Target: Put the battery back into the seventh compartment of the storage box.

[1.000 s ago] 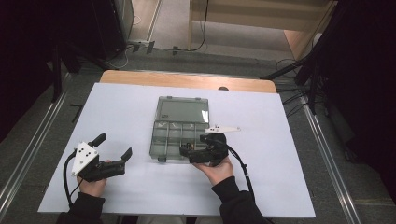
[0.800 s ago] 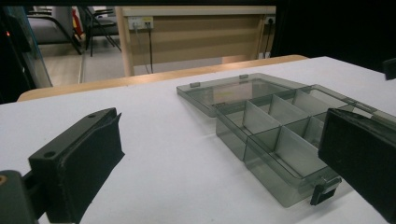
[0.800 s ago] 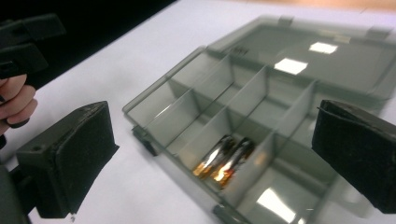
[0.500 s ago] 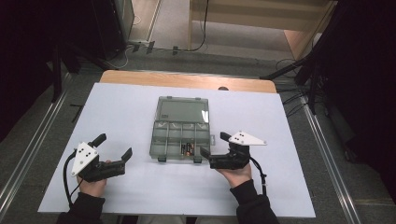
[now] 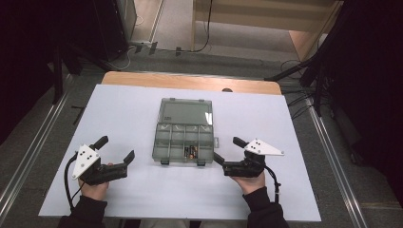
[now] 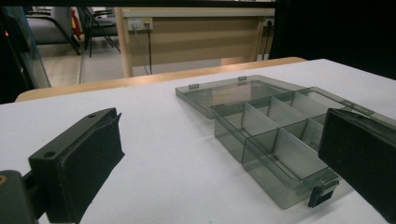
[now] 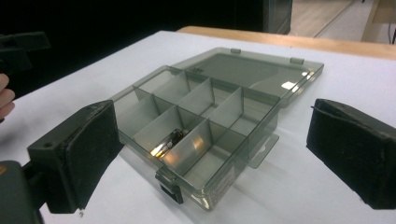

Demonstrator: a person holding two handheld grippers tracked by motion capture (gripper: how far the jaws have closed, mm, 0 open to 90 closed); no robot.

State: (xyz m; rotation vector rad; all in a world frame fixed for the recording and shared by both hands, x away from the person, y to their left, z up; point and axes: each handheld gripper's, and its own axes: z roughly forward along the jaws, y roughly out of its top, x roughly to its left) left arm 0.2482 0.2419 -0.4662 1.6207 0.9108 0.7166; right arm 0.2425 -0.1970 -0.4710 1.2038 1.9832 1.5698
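Observation:
A clear grey compartment box (image 5: 184, 142) lies mid-table, its lid (image 5: 185, 113) folded flat on the far side. A small battery (image 5: 190, 152) rests in a front compartment and glints in the right gripper view (image 7: 168, 141). My left gripper (image 5: 115, 149) rests open on the table left of the box, which shows ahead between its jaws (image 6: 275, 140). To the right of the box my right gripper (image 5: 226, 149) also stands open, holding nothing. The box's front latch (image 7: 169, 186) sits close between the right gripper's jaws.
The white tabletop (image 5: 128, 109) has free room all around the box. A wooden strip (image 5: 190, 81) runs along the far edge. Metal rails (image 5: 332, 156) flank the table, and cables (image 5: 294, 66) lie on the floor beyond. The person's other hand (image 7: 5, 100) shows at far left.
My right gripper drew back from over the box's front compartments and moved right, settling on the table beside the box. The left gripper stayed where it was.

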